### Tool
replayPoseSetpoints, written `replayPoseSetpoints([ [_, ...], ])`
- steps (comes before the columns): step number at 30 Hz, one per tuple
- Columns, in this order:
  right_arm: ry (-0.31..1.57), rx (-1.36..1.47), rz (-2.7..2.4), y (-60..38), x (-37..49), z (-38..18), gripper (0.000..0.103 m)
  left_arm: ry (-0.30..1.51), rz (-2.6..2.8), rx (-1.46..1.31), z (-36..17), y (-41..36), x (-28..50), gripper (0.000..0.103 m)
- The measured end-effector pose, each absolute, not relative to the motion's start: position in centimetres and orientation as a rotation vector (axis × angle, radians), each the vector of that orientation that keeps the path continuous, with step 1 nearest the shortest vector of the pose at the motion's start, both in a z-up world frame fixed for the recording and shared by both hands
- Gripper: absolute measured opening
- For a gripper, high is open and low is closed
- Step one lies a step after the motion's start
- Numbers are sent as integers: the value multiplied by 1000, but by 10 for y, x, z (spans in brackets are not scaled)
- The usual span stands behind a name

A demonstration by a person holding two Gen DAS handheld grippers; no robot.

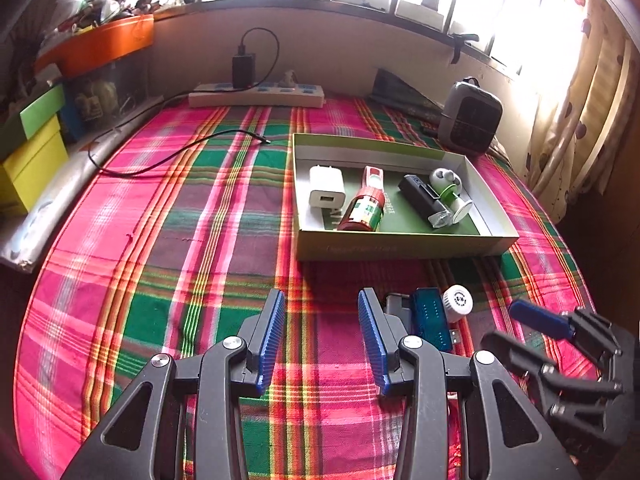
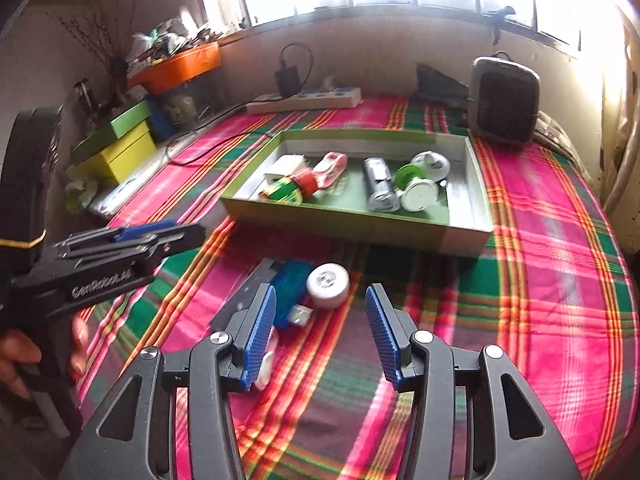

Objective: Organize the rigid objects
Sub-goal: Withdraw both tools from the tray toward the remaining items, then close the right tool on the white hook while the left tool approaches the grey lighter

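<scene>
A shallow green box (image 1: 400,240) lies on the plaid cloth and holds a white charger (image 1: 326,192), a red bottle (image 1: 362,212), a black device (image 1: 424,200) and a green-and-white spool (image 1: 450,196). In front of the box, on the cloth, lie a white round cap (image 2: 328,280), a blue translucent USB adapter (image 2: 290,286) and a flat black piece (image 2: 256,284). My left gripper (image 1: 322,300) is open over bare cloth, to the left of these loose items. My right gripper (image 2: 320,296) is open just short of the cap, with nothing between its fingers. A small white item (image 2: 268,364) peeks out beside its left finger.
A white power strip (image 1: 256,96) with a plugged-in black charger lies by the far wall. A grey heater (image 1: 470,118) stands at the back right. A black cable (image 1: 180,152) trails over the cloth. Coloured boxes (image 1: 32,160) are stacked at the left, and a curtain hangs at the right.
</scene>
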State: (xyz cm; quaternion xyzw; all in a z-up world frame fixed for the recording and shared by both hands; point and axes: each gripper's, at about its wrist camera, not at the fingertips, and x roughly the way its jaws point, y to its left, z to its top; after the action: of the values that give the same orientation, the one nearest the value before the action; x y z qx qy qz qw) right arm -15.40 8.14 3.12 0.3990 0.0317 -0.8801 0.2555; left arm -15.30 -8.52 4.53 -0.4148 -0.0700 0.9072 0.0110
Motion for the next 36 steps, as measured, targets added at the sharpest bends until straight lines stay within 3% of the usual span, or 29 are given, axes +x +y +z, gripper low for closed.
replayPoseSetpoints([
  [28, 282, 1165, -2349, 41, -137, -2, 48, -270, 2800, -1329, 29, -101, -139, 37],
  [30, 292, 1165, -2357, 40, -137, -2, 37, -271, 2794, -1331, 28, -100, -140, 37],
  [36, 323, 1148, -2362, 40, -134, -2, 25, -271, 2783, -1333, 27, -96, -140, 37],
])
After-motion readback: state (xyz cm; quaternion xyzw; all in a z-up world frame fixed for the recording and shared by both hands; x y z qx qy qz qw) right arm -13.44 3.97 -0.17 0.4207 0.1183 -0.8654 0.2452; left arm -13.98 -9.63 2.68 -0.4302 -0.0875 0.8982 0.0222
